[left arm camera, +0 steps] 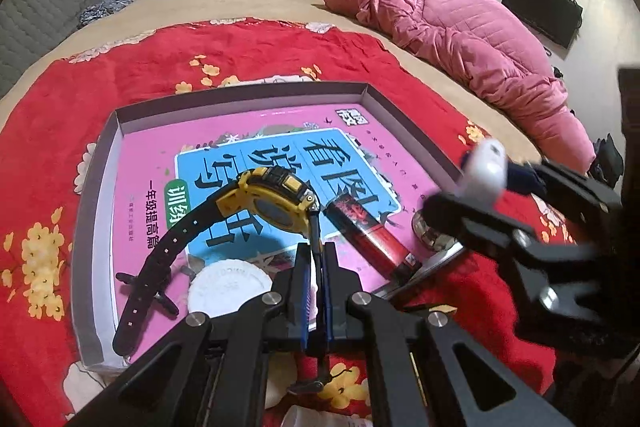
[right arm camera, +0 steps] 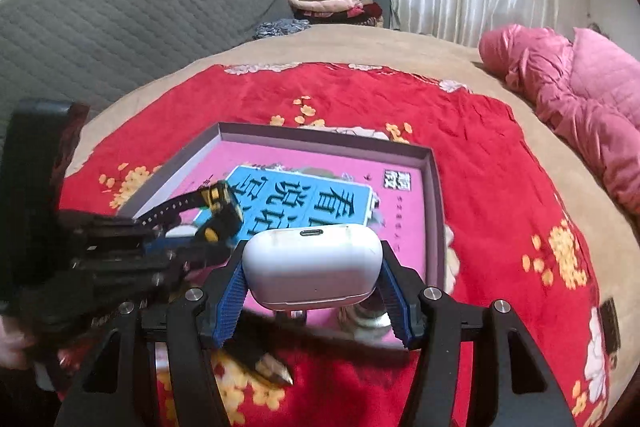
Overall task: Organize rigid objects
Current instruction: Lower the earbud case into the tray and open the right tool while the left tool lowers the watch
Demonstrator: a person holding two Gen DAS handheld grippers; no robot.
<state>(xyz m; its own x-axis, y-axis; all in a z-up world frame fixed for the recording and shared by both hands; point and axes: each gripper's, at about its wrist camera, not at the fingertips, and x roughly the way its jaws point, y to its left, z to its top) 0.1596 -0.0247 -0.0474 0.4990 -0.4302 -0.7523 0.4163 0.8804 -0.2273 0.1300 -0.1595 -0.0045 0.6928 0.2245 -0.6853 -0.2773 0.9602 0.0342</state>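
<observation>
Earbud case (right arm camera: pixel 312 269) crosswise in right tool (right arm camera: pixel 313 277), port up.

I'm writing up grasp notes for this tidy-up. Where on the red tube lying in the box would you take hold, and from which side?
Grip the red tube around its middle, from above, fingers closing across its narrow width. It lies flat on the pink book, and its mid-length is bare. The watch crowds its far end and the box wall its near one.
</observation>
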